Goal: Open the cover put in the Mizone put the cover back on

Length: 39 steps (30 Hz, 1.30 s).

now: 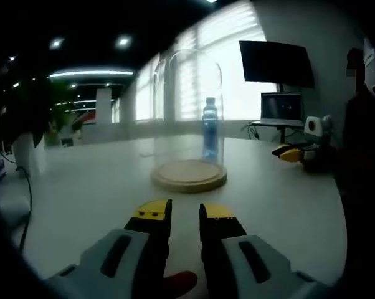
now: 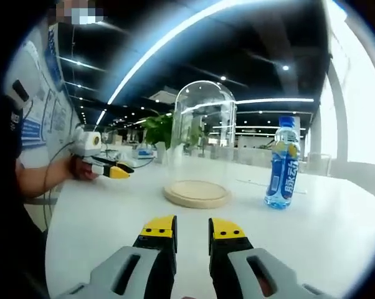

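Glass dome (image 2: 202,134), clear and tall, stands upright on a round wooden base (image 2: 196,193) in the middle of a white table (image 2: 100,218); the base under the dome is bare. In the right gripper view a Mizone bottle (image 2: 283,163), blue with a blue cap, stands upright on the table just to the right of the base, apart from it and outside the dome; in the left gripper view the bottle (image 1: 210,128) is seen through the glass, behind the dome (image 1: 190,106). The right gripper (image 2: 192,229) hovers low over the table, short of the base, its yellow-tipped jaws slightly parted with a narrow gap between them, gripping nothing. The left gripper (image 1: 185,213) is likewise above the table, short of the base (image 1: 189,174), its jaws a little apart and empty; in the right gripper view it (image 2: 122,169) enters from the left, held in a hand (image 2: 81,168), well apart from the dome.
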{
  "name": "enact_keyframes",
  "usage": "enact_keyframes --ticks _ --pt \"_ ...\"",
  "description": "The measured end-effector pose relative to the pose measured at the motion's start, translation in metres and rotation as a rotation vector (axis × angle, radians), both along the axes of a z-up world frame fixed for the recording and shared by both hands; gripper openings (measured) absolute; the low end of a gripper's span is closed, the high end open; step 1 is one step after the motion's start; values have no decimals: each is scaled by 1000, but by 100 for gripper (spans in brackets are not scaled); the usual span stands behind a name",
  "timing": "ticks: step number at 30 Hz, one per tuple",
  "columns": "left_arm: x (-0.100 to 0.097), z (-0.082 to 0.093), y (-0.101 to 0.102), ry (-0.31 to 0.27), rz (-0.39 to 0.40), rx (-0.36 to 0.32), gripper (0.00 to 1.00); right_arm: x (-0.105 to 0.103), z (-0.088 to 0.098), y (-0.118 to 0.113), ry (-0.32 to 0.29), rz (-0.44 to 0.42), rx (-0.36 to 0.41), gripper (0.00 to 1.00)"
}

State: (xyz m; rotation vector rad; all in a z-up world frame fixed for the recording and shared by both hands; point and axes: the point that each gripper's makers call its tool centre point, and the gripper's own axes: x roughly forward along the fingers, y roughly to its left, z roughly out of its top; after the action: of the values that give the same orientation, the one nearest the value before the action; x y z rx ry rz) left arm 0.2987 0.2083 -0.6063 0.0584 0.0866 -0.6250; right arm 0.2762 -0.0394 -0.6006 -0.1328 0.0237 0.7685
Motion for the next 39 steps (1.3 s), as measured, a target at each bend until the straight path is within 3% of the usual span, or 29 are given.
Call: enact_keyframes --ticks 32,39 --pt "0 1 0 -1 -2 -7 16 2 -3 -5 -22 -3 -16 15" --pt "-1 2 -2 3 -9 -22 21 2 0 -5 -4 8 12 17"
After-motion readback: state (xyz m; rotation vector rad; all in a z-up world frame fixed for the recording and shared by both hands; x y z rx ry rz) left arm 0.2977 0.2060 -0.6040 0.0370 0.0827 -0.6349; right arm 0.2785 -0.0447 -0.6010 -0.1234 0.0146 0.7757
